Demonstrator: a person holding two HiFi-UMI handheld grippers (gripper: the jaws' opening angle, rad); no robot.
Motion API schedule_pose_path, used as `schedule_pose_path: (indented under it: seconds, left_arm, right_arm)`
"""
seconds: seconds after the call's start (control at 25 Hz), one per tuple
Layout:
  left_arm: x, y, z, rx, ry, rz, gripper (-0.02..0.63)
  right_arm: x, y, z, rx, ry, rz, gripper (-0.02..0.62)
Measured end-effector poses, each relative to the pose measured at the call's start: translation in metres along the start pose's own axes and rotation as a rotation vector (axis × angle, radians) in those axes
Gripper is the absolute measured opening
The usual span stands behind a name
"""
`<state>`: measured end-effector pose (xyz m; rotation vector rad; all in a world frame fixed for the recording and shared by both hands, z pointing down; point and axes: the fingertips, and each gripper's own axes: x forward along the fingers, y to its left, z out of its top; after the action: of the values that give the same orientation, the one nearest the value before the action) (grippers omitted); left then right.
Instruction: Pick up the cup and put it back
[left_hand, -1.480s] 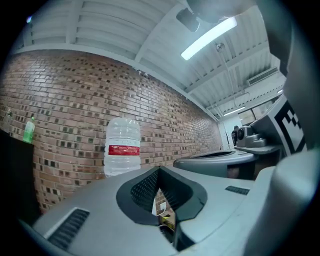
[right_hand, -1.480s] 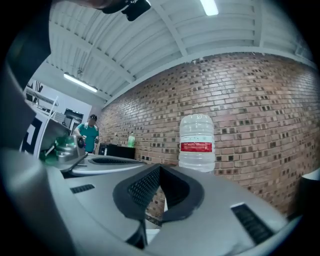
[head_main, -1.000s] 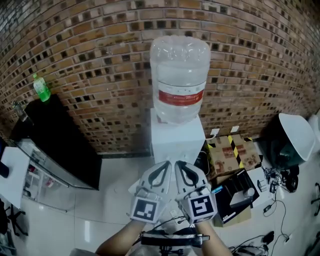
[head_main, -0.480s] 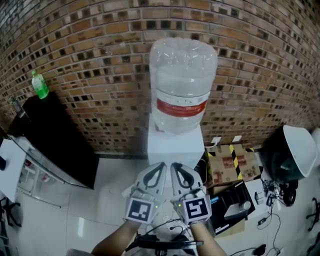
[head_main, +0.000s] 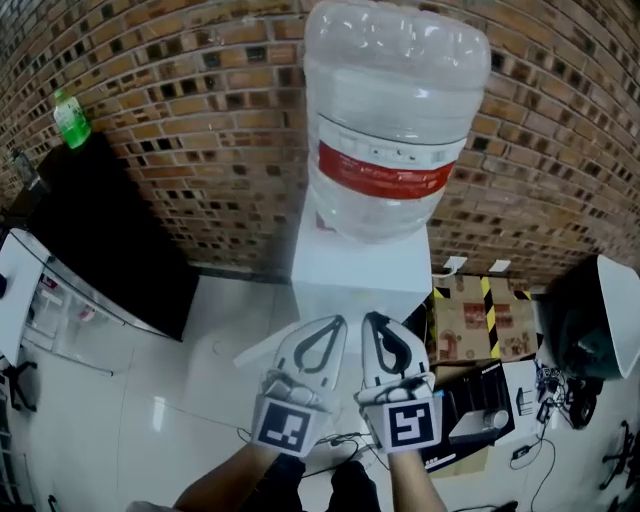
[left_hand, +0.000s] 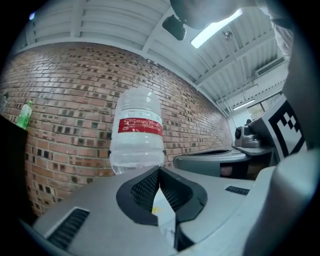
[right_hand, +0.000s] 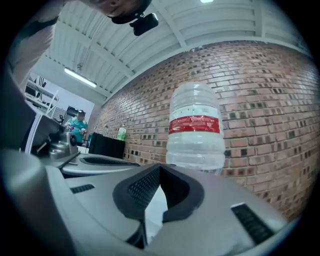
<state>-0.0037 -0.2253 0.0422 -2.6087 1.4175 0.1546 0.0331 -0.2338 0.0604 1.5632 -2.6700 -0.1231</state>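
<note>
The glossy white floor (head_main: 200, 400) carries a white water dispenser (head_main: 355, 275) at its far edge and a black cabinet (head_main: 110, 240) to the left. A taped cardboard box (head_main: 485, 325) sits just right of the dispenser, with loose cables (head_main: 560, 385) beyond it.

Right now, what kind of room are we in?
Probably an office or workshop: a water dispenser with a big bottle against a brick wall, a cardboard box and cables on the floor.

Ceiling tubes (left_hand: 215, 31) give bright, even light; the gripper views bend strongly and darken at the corners.
</note>
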Motion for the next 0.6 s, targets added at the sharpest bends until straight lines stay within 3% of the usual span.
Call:
schedule_pose_path:
  seconds: [0.2, 0.6]
  left_arm:
    - [-0.002, -0.008, -0.068, -0.021, -0.037, 0.034, 0.005]
    - [-0.022, -0.035, -0.246, -0.04, -0.028, 0.064, 0.005]
  right_arm:
    - [0.001, -0.006, -0.074, -0.007, -0.007, 0.01, 0.005]
    - [0.0, -0.005, -0.254, -0.012, -0.004, -0.006, 0.005]
